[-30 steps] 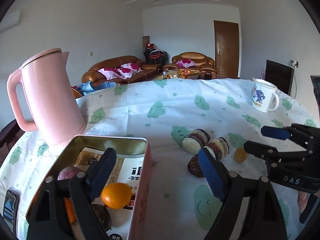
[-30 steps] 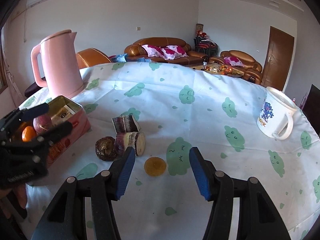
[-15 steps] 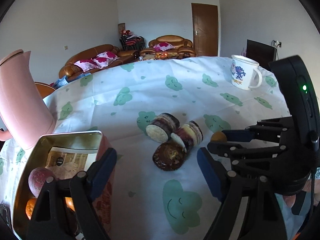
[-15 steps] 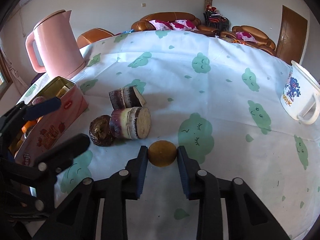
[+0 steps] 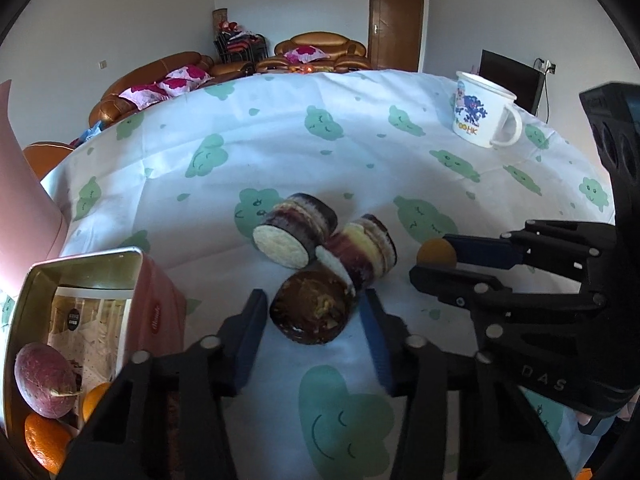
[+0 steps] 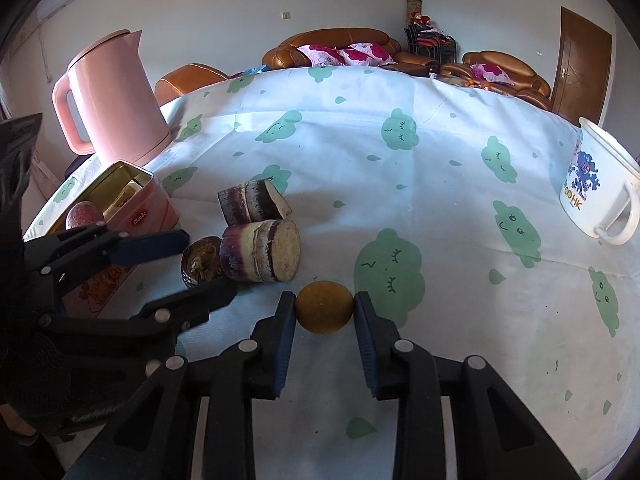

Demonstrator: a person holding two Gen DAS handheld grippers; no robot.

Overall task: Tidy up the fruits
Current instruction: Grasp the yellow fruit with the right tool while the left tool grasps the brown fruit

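We see the right hand-held gripper (image 6: 325,312) clamped on a small round brownish-yellow fruit (image 6: 325,306) that rests on the counter (image 6: 400,184) under its white cloth with green clouds. The left hand-held gripper (image 5: 312,316) has just been closing; its blue pads (image 5: 249,328) now flank a dark, round, wrinkled fruit (image 5: 310,312), and we cannot tell whether they press on it. Two short purple sugarcane chunks (image 5: 296,230) lie touching that fruit on its far side. At the left stands an open pink metal tin (image 5: 100,300) holding a purple passion fruit (image 5: 44,384) and oranges (image 5: 44,440). A pink plastic kettle (image 6: 116,96) stands behind the tin, and a white printed mug (image 6: 596,196) sits well apart at the right
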